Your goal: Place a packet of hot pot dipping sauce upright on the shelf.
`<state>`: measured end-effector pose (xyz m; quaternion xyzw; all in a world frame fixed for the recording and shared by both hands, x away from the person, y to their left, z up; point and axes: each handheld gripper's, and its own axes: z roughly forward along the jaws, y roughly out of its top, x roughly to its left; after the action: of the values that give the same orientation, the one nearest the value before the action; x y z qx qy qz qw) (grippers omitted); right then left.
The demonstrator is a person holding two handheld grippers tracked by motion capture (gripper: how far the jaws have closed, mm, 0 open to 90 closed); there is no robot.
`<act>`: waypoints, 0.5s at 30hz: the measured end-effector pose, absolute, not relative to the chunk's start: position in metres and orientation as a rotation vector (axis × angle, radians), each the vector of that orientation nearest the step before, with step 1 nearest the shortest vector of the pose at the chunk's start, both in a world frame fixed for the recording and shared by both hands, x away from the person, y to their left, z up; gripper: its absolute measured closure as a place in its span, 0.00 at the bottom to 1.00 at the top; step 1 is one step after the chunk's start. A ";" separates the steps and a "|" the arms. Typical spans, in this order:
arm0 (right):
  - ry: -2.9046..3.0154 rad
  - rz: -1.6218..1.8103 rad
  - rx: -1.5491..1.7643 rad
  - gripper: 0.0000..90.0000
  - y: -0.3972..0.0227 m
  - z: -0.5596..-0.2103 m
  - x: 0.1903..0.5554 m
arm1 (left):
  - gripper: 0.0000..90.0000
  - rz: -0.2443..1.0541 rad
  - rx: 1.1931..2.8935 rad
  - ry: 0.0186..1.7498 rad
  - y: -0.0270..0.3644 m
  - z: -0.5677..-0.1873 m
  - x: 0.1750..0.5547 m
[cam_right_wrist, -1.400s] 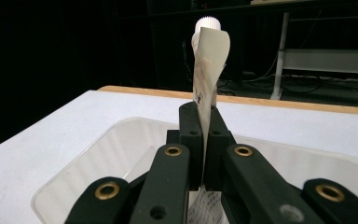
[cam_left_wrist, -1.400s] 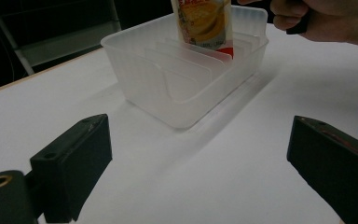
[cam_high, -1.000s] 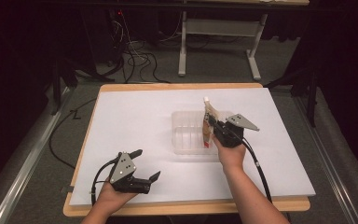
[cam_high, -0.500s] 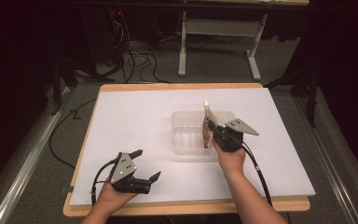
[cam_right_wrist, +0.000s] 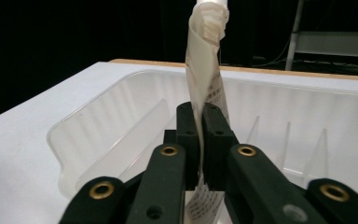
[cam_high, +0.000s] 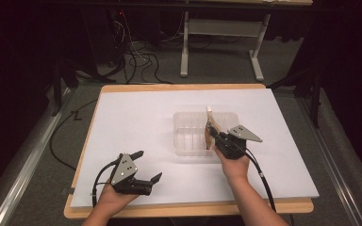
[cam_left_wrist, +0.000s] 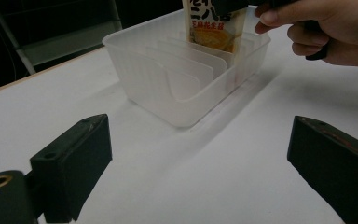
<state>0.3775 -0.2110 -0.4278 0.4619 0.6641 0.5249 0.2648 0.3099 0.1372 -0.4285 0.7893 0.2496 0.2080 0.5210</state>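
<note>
White tabletop [cam_high: 136,127]; right gripper [cam_high: 215,136] clamps packet [cam_right_wrist: 204,79] upright; left gripper [cam_high: 146,165] rests agape.

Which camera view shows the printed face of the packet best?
The left gripper view: the packet faces the camera, print showing, standing in the clear bin. The right gripper view shows it edge-on, pinched by the right gripper; the high view shows a thin sliver.
</note>
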 end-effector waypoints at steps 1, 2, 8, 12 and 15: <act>1.810 1.414 1.238 0.86 -0.210 -0.427 0.377 | 0.08 0.496 1.891 0.598 0.138 -0.428 0.310; 1.816 1.413 1.239 0.82 -0.210 -0.427 0.378 | 0.08 0.496 1.889 0.599 0.138 -0.428 0.310; 1.873 1.416 1.241 0.53 -0.209 -0.424 0.379 | 0.08 0.499 1.884 0.605 0.140 -0.428 0.309; 1.897 1.411 1.218 0.43 -0.211 -0.423 0.378 | 0.08 0.499 1.885 0.609 0.141 -0.429 0.310; 1.931 1.427 1.186 0.32 -0.215 -0.419 0.375 | 0.08 0.500 1.887 0.612 0.141 -0.429 0.310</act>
<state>0.3749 -0.2149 -0.4190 0.4309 0.7018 0.5187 0.2297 0.3095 0.1413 -0.4288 0.7873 0.2554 0.2085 0.5211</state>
